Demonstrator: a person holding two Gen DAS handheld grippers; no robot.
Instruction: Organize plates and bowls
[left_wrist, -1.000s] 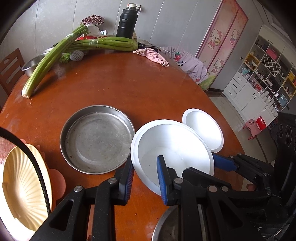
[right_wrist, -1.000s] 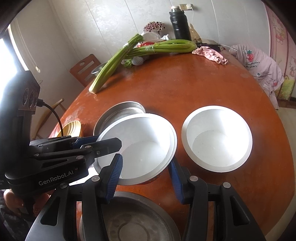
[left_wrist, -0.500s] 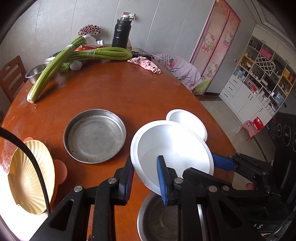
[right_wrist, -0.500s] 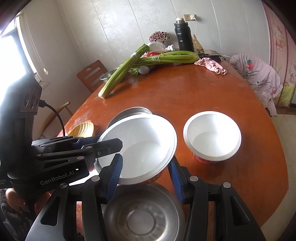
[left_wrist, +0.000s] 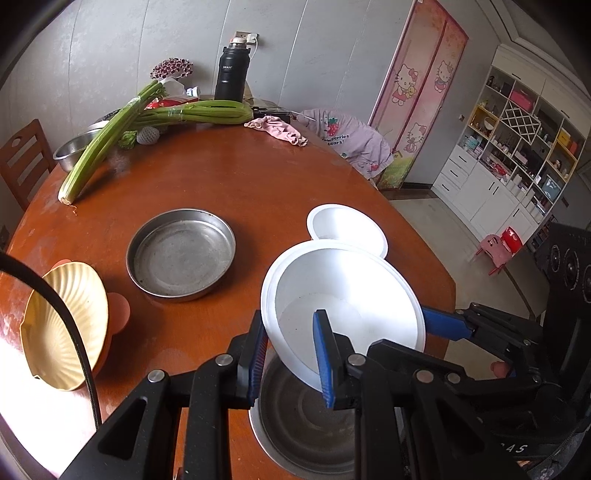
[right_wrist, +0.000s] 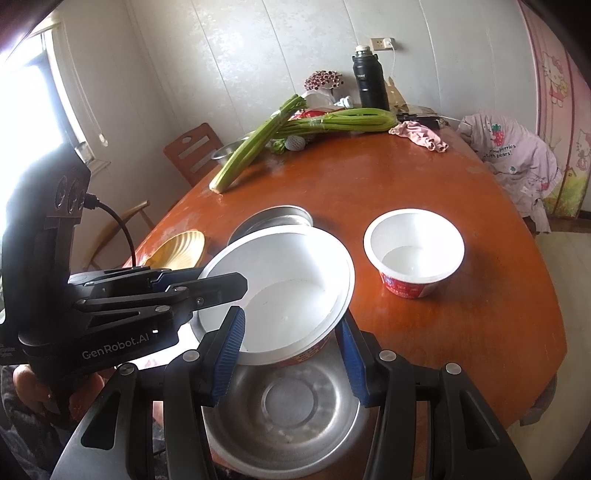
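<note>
Probably light and easily bent, the large white paper bowl is pinched at its rim by the left gripper, while the right gripper clasps its wall.

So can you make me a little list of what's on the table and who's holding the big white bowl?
held: big white bowl, lifted and tilted
holders: left gripper pinching its rim; right gripper straddling its near side
below it: steel bowl
right of it: small white bowl, red outside
further back: steel pan
left edge: yellow shell plate
far end: celery, black flask
</note>
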